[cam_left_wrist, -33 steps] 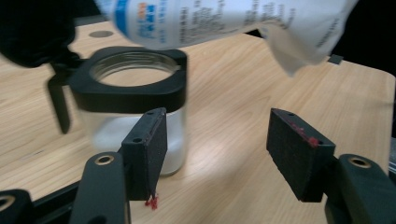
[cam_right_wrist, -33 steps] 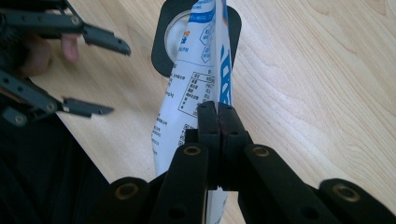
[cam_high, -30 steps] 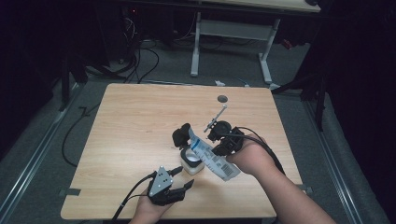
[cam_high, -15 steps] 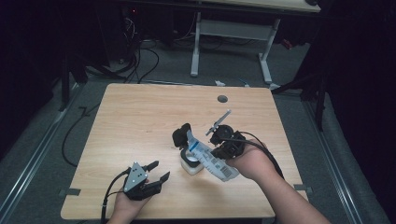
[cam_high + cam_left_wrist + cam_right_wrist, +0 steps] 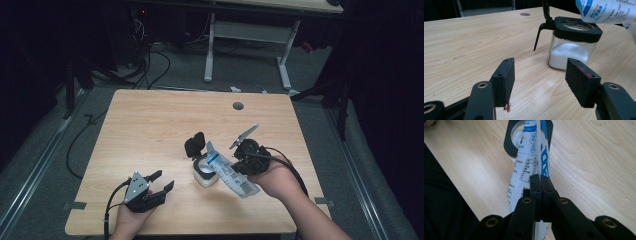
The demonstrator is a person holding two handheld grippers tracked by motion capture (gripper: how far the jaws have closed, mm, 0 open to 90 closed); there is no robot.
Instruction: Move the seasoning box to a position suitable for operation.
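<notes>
A glass jar [image 5: 204,175] with a black rim and some white powder stands mid-table, its flip lid [image 5: 195,145] raised. My right gripper [image 5: 237,162] is shut on a white-and-blue bag [image 5: 227,170], which tilts with its top end over the jar's mouth. From the right gripper view the jaws [image 5: 540,182] pinch the bag [image 5: 529,165] along its edge, above the jar's rim [image 5: 509,145]. My left gripper [image 5: 162,180] is open and empty near the front left, apart from the jar. Its view shows the jar [image 5: 571,53] beyond the spread jaws [image 5: 544,75] and the bag [image 5: 606,10] above.
The wooden table [image 5: 150,125] has a round cable hole [image 5: 238,106] near its far edge. Cables [image 5: 150,65] lie on the dark floor behind, by a white desk frame [image 5: 210,50]. A cable trails from each gripper.
My left hand has drawn away from the jar to the left along the front edge. The right gripper with the bag has sunk slightly over the jar.
</notes>
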